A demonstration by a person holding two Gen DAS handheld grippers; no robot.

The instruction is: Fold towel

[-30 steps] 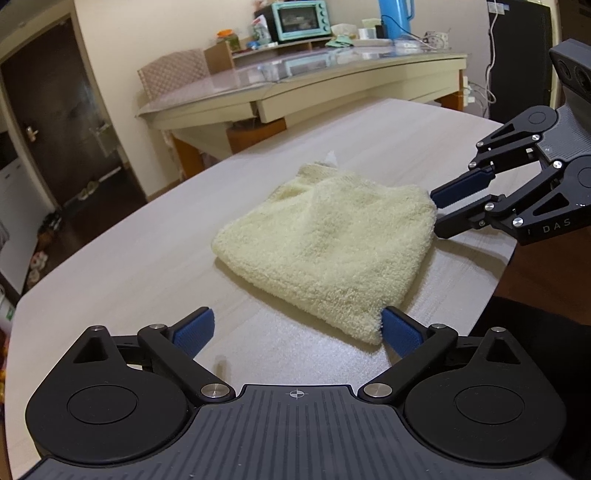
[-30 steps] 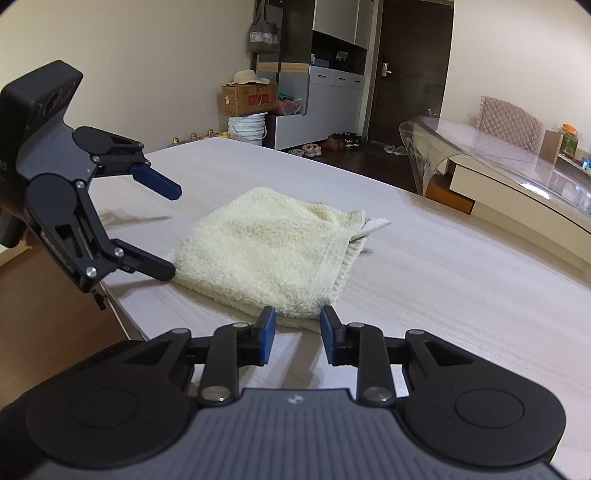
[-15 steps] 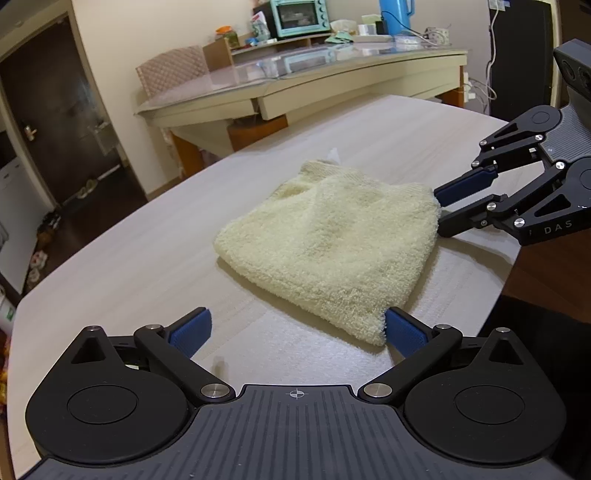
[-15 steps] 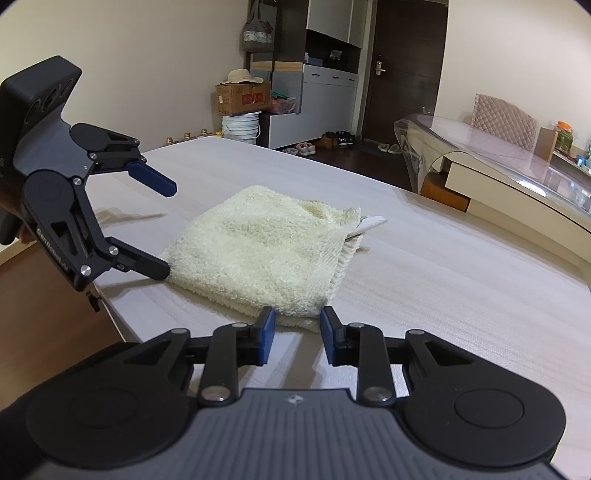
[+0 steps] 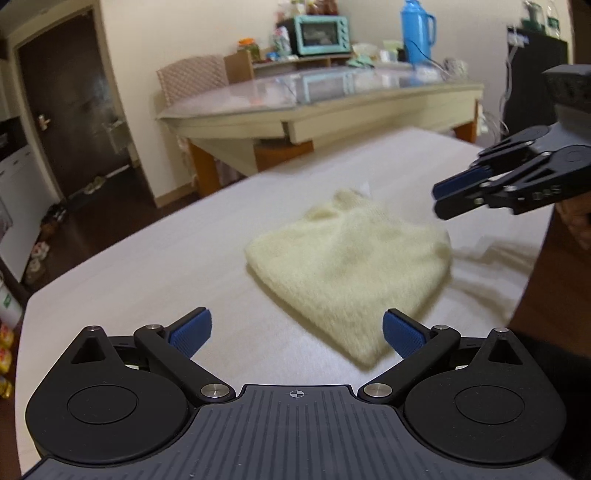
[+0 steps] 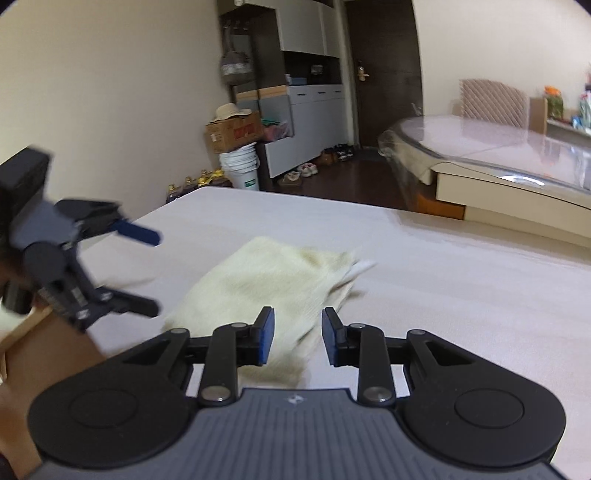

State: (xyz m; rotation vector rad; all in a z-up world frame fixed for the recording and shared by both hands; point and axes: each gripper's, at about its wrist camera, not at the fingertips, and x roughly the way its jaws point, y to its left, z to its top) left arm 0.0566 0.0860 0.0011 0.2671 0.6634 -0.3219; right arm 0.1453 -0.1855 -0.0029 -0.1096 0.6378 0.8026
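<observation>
The pale yellow terry towel (image 5: 347, 269) lies on the light wood-grain counter (image 5: 147, 266) as a compact, thick packet with layers showing along its edges, so it already looks folded at least once; a small white label (image 6: 364, 265) sticks out at its far corner. It sits near the counter's near edge, flat and at rest, with nothing holding it. The left claw (image 5: 297, 334) hovers just short of the towel's near corner, its blue pads spread wide and empty. The right claw (image 6: 297, 341) hangs over the towel's near edge in its own view, its pads parted by a narrow gap and gripping nothing; in the left wrist view it shows up at the right, raised clear of the cloth. Both views are smeared by motion, so fine creases cannot be read. As a judgement, the folding appears largely or wholly done: the towel lies as a tidy small bundle with both claws off it. Whether one more fold is meant, or this is the finished packet, the pictures do not settle. Farther off stand a glass-topped table (image 5: 332, 92) carrying a teal toaster oven (image 5: 319, 35) and a blue thermos (image 5: 417, 29).
</observation>
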